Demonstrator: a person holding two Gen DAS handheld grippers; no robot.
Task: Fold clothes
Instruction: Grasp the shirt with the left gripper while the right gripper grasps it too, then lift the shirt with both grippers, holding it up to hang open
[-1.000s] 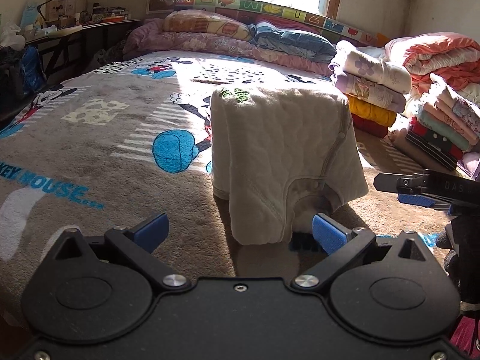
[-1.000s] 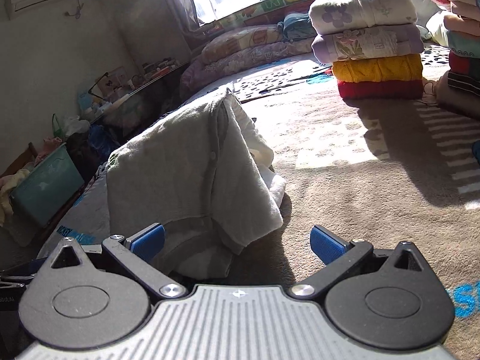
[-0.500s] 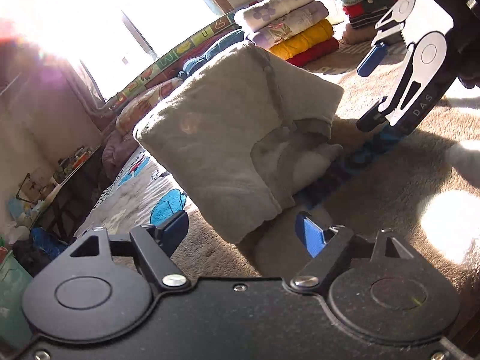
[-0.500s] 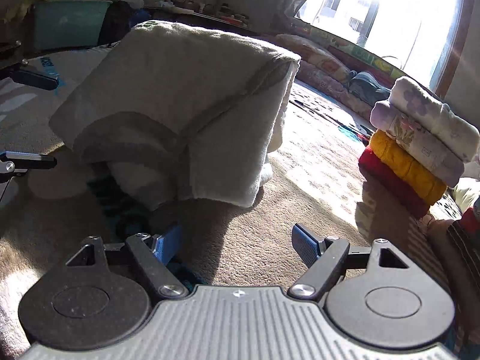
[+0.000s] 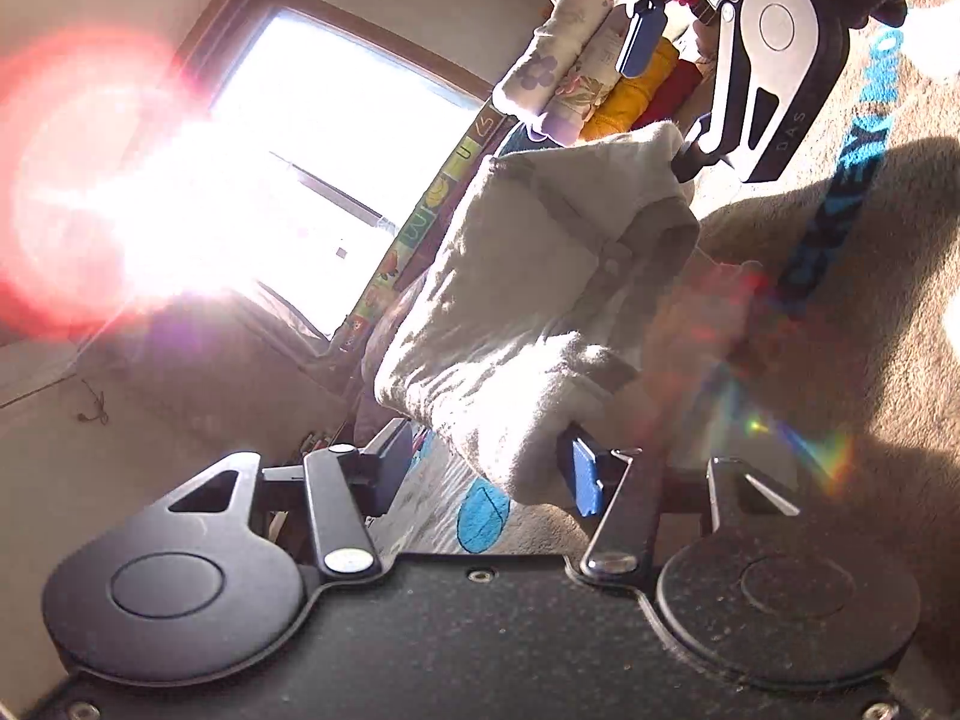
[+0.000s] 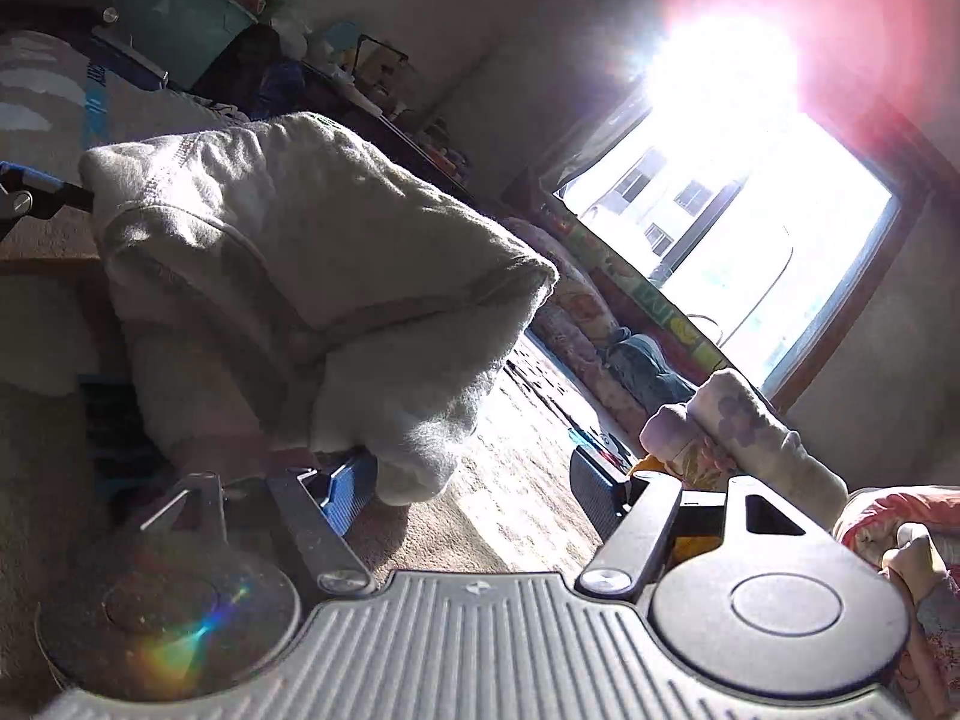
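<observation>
A folded cream garment [image 5: 540, 276] sits bunched on the grey cartoon bedspread [image 5: 870, 360]. My left gripper [image 5: 487, 468] is open, and the garment's near corner hangs between its blue pads. In the left wrist view my right gripper [image 5: 663, 102] reaches in from the upper right, one finger against the garment's far corner. In the right wrist view the garment [image 6: 300, 252] fills the left half. My right gripper [image 6: 471, 492] is open, with a drooping corner beside its left pad. The left gripper's finger [image 6: 30, 195] touches the garment's far left edge.
A stack of folded clothes [image 5: 576, 60] stands beyond the garment, also seen in the right wrist view [image 6: 744, 432]. Pillows [image 6: 648, 372] line the bright window [image 6: 750, 228]. A teal bin [image 6: 174, 6] and a cluttered table stand beside the bed. A hand [image 6: 912, 552] shows at right.
Both grippers have rolled sideways and closed in on the garment from opposite sides. Its corners now sit between the open fingers instead of lying ahead of them.
</observation>
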